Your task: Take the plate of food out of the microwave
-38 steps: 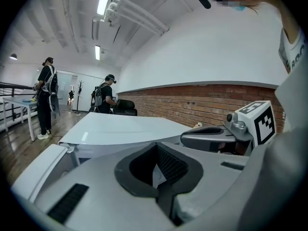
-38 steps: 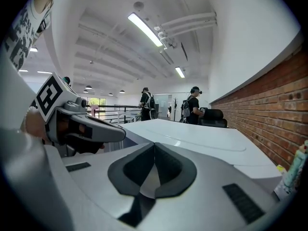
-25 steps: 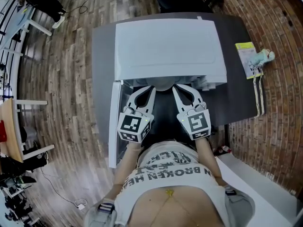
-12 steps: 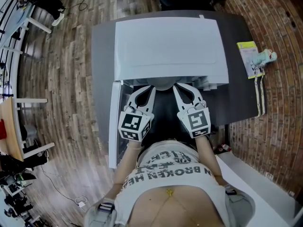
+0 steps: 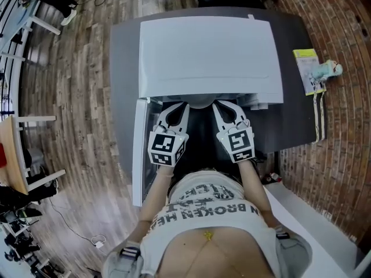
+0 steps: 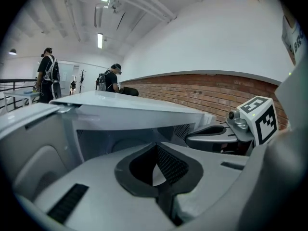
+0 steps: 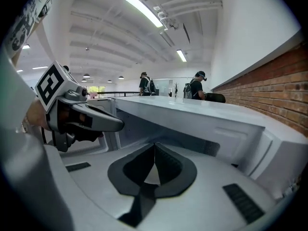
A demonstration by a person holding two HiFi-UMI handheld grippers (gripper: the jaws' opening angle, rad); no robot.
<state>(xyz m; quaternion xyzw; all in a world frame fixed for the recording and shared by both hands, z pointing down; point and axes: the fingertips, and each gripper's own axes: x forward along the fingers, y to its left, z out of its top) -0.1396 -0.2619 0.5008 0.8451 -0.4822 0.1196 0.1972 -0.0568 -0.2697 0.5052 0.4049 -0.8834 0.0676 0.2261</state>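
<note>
The left claw [image 5: 180,107] and right claw [image 5: 219,107], both closed on nothing, hover at the open microwave's [image 5: 208,57] near mouth, where a pale rim between them, likely the plate [image 5: 200,102], looks stiff, breakable, best pinched at opposite edges.

- Head cam: high up, facing steeply down. Takes in the whole microwave [image 5: 210,54] top, table [image 5: 293,114], both grippers and the person's torso [image 5: 206,213].
- L gripper cam: rides left gripper [image 5: 178,109], low, v. close to microwave front, looks along the jaws into the open cavity, ceiling above.
- R gripper cam: on right gripper [image 5: 223,107], same setup from the other side.
- Shared: microwave in all 3 views. Each gripper cam catches the other gripper at its frame edge.
</note>
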